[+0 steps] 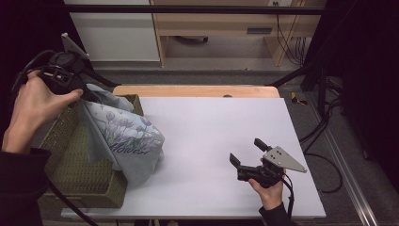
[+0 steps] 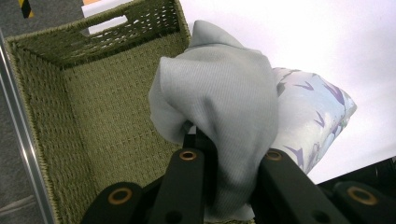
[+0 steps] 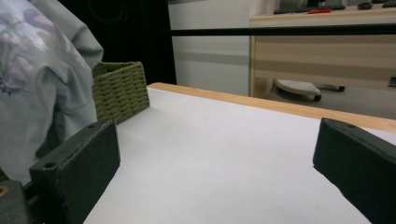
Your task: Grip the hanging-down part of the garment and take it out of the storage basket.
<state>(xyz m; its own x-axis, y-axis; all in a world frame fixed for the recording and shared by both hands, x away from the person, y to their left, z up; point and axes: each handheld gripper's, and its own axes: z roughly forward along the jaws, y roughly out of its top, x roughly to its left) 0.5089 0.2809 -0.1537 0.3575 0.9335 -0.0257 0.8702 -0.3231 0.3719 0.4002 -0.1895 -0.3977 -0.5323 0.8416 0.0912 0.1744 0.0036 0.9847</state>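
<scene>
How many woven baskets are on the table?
1. The green woven basket sits at the table's left edge, under the raised left gripper, which is shut on a pale flower-printed cloth draping over the basket's rim onto the white tabletop.

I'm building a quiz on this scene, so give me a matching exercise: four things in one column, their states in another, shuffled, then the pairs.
Things:
1. left hand-held gripper
2. right hand-held gripper
3. grey flowered shirt
4. green woven basket

States:
A. jaws wide apart, nothing between them
B. stands at the left end of the table
C. jaws clamped on cloth
D. hangs over the basket's rim onto the white tabletop

Pairs: 1-C, 2-A, 3-D, 4-B
</scene>
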